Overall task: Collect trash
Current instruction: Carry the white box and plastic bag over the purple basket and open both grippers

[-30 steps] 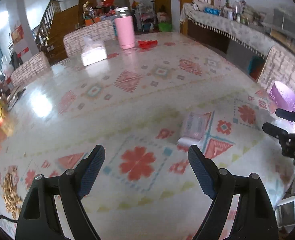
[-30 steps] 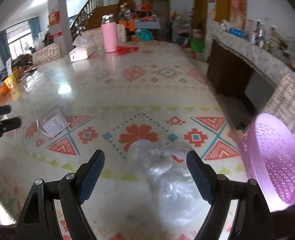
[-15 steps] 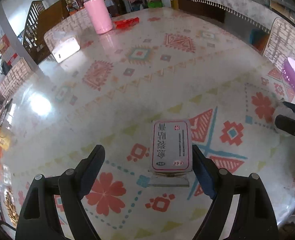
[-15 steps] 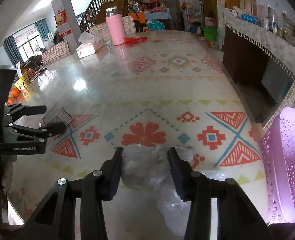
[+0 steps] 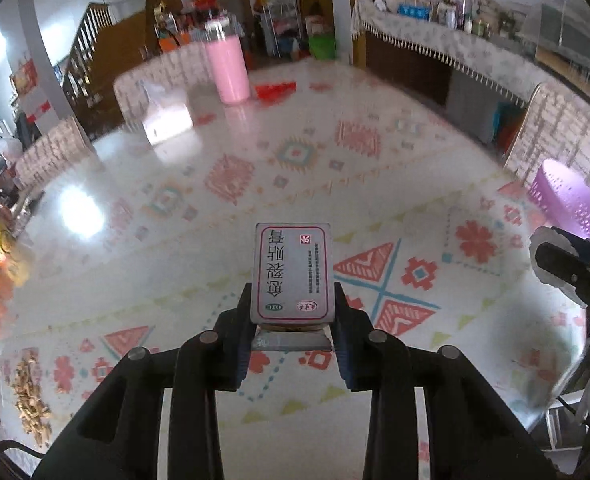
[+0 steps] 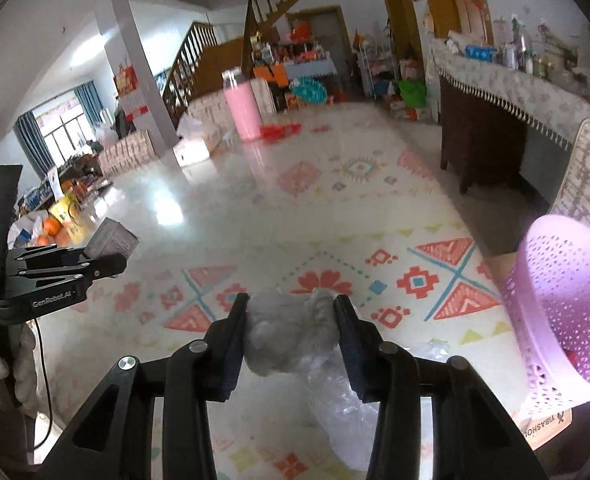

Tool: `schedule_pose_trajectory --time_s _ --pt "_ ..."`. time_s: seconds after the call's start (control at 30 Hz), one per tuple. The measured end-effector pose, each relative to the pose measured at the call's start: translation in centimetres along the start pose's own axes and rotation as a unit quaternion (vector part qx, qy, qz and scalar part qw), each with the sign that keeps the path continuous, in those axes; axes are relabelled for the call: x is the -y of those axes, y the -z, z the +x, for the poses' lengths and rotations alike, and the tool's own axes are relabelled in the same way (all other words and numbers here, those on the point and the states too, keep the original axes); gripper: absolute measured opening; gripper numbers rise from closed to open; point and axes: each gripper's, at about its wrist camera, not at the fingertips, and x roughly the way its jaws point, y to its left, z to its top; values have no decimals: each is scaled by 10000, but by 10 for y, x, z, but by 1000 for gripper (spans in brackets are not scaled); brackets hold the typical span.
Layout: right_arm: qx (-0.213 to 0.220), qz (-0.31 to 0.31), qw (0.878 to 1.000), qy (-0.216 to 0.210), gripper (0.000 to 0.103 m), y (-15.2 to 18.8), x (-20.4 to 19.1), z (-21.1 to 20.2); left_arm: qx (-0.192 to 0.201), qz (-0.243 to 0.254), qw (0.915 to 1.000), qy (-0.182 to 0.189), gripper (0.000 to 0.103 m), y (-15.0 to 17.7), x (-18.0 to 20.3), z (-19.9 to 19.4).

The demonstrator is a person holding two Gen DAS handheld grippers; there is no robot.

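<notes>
Now | left tool (image 5: 294, 312) clamps small box (image 5: 293, 274) | right tool (image 6: 291, 336) squeezes apparently plastic wrap (image 6: 289, 336)

A long table (image 5: 303, 208) is covered by a glossy patterned cloth. At its far end a pink bottle (image 5: 228, 69), a tissue box (image 5: 165, 118) and a red wrapper (image 5: 275, 90) are seen; peanut shells (image 5: 29, 400) are scattered near its left edge.

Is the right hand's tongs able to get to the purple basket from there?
Probably yes. The right tongs, shut on a plastic wad, have the basket close beside them with nothing in between.
</notes>
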Motion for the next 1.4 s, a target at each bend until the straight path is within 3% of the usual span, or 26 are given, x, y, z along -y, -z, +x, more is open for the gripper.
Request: schedule_pose_trajectory --time_s 0.23,0.47,0.87,1.4 --pt "330 322 9989 56 46 10 5 -34 251 79 9994 210 33 -1 15 -33" --pt "489 336 9975 385 46 14 23 -67 439 453 9969 464 33 -14 58 -42" --pt "702 883 9907 760 46 11 90 -87 400 1258 9875 859 33 -45 146 -26" --pt "832 1535 9753 1351 46 8 197 -107 192 2038 9659 1583 33 -92 283 13"
